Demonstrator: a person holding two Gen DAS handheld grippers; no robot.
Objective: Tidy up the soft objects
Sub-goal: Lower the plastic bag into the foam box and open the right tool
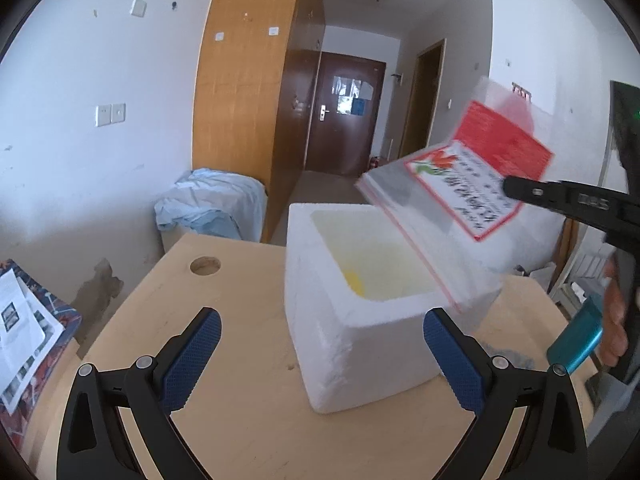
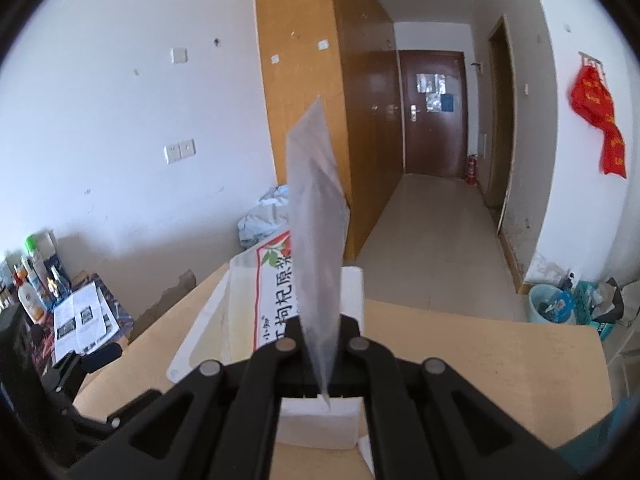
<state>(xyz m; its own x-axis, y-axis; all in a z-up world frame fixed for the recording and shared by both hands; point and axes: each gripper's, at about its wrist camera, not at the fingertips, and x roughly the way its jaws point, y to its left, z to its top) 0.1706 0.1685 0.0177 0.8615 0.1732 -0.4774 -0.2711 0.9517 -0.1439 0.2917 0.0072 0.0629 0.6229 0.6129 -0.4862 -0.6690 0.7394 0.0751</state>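
Observation:
A white foam box (image 1: 340, 332) stands open on the wooden table (image 1: 248, 432); something yellow (image 1: 354, 280) lies inside it. My right gripper (image 1: 510, 188) is shut on a flat plastic bag with a red-and-white printed label (image 1: 468, 184), held tilted above the box's right side. In the right wrist view the bag (image 2: 316, 248) stands edge-on between the shut fingers of the right gripper (image 2: 320, 326), over the box (image 2: 352, 288). My left gripper (image 1: 320, 356) is open and empty, low over the table, with its fingers either side of the box's near corner.
A round hole (image 1: 205, 266) is in the table's far left. Papers (image 1: 20, 332) lie on a patterned surface at the left. A crumpled blue cloth (image 1: 212, 200) sits beyond the table. Bottles (image 2: 32, 280) stand at the far left.

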